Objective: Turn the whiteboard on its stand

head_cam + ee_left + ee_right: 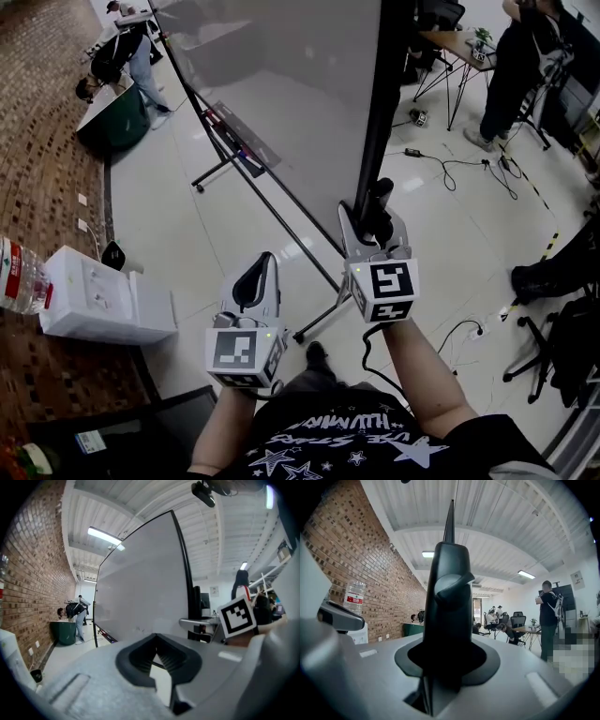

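The whiteboard (281,84) stands on a black wheeled stand (319,323), with its face toward the left. Its black side frame (384,94) runs down to my right gripper (376,214), which is shut on that edge low on the board. In the right gripper view the dark frame (449,620) rises straight up from between the jaws. My left gripper (264,264) hangs lower and to the left, off the board, shut with nothing in it. The left gripper view faces the board's pale face (140,588) and shows the right gripper's marker cube (239,616).
A white box (103,295) and a water bottle (19,277) sit by the brick wall at left. A green bin (117,117) with people stands far left. At right are a standing person (520,66), floor cables (459,169) and a chair base (548,342).
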The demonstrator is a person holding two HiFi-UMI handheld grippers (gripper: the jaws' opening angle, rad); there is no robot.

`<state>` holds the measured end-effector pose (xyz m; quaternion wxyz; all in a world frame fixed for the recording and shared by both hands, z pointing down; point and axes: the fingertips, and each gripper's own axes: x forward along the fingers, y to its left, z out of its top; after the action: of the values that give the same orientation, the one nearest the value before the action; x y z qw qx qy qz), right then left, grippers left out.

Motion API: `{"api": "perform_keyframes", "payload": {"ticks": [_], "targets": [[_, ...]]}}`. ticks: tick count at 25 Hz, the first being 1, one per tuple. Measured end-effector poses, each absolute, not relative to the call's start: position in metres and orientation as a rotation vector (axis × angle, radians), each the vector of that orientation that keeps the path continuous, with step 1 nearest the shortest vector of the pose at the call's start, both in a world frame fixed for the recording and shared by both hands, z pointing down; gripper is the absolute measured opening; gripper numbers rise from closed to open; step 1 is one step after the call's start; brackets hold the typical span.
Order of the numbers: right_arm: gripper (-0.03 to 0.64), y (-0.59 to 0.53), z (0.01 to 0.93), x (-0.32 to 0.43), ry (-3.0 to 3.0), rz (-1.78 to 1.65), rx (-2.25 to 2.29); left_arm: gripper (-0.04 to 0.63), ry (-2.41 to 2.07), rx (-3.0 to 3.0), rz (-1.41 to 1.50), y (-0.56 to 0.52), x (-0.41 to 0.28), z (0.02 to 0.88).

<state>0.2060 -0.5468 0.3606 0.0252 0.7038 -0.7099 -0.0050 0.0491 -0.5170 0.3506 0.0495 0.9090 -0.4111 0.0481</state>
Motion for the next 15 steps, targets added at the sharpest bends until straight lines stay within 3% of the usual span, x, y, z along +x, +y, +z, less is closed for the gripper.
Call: {"api": "perform_keyframes", "payload": {"ticks": [15], "targets": [[0.146, -0.499, 0.362, 0.165, -2.162, 0.033, 2.136, 0.006, -1.454, 2.66, 0.202, -0.411, 0.0, 0.352]]}}
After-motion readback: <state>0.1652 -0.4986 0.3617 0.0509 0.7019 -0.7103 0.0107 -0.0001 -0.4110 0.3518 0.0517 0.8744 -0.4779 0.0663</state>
